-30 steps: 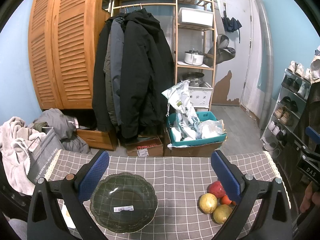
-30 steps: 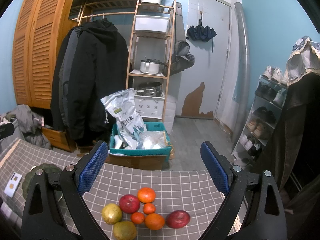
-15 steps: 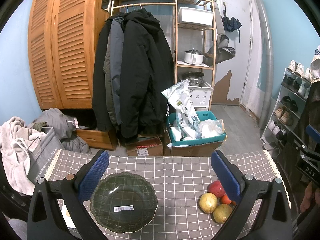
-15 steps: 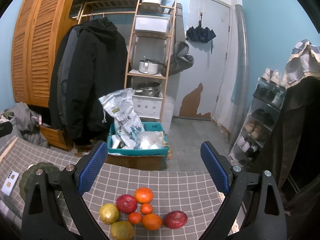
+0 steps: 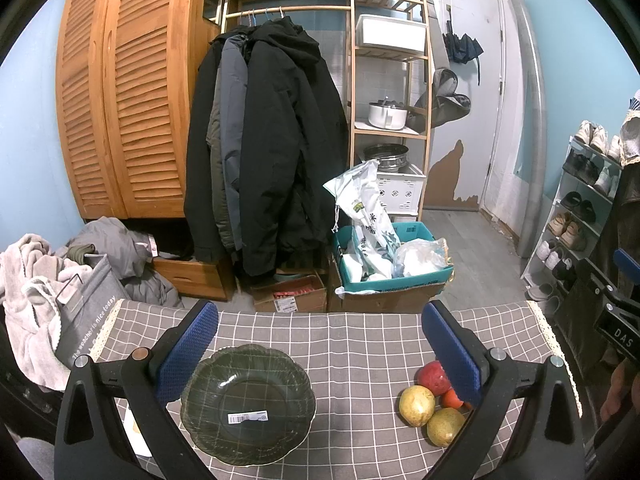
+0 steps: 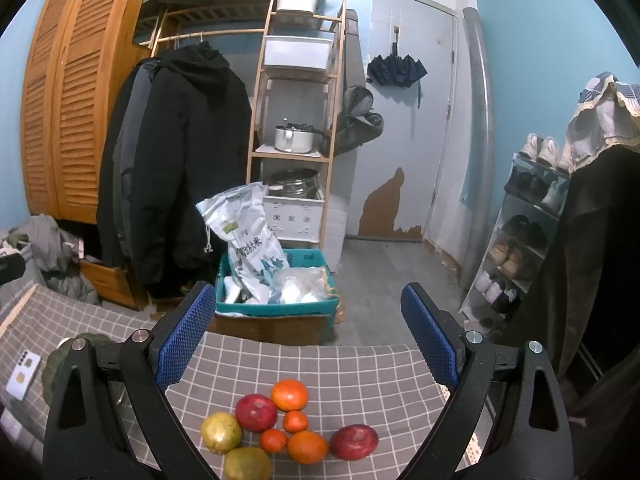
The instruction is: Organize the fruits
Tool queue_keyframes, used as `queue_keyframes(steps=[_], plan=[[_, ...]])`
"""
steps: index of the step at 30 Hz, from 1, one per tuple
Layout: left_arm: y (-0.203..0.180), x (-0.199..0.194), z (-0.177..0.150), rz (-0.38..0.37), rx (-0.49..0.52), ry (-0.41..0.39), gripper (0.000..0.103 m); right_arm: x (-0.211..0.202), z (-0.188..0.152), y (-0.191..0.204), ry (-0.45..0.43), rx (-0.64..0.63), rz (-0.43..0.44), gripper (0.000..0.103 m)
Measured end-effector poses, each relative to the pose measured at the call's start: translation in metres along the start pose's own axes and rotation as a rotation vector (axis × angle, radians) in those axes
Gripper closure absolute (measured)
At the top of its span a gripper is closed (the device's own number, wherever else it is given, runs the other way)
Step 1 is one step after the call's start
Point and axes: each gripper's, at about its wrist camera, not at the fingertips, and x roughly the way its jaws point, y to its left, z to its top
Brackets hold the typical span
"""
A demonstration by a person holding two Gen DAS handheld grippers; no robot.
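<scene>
Overhead, both grippers gape empty: left gripper (image 5: 320, 344) above plate (image 5: 248, 404), right gripper (image 6: 308, 332) above fruits (image 6: 288, 424).

clustered apples, oranges, pears (image 6: 280, 424) on checkered cloth, green plate (image 5: 248, 402) empty

left wrist: I face the plate (image 5: 248, 404), looking down | right wrist: I face the fruit pile (image 6: 276, 428) | shared: checked tablecloth (image 5: 360, 344), fruit, teal bin (image 6: 276, 308)

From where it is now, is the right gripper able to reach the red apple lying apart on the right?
Probably yes. The right gripper is open and empty, and the red apple lies between its fingers' lines with nothing over it; only an orange sits close beside it.
</scene>
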Motion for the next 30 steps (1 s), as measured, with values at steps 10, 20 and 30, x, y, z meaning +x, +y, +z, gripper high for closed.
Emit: queue_keyframes(steps=[10, 20, 30], plan=[[-0.001, 0.0, -0.001, -0.001, 0.0, 0.0, 0.0, 0.001, 0.004, -0.001, -0.007, -0.013, 0.021, 0.011], [-0.005, 0.0, -0.006, -0.003, 0.001, 0.0, 0.0, -0.001, 0.002, -0.001, -0.01, -0.019, 0.034, 0.011], [-0.015, 0.006, -0.01, -0.014, 0.012, 0.019, 0.0, 0.001, -0.003, -0.008, 0.008, -0.01, 0.024, 0.011]])
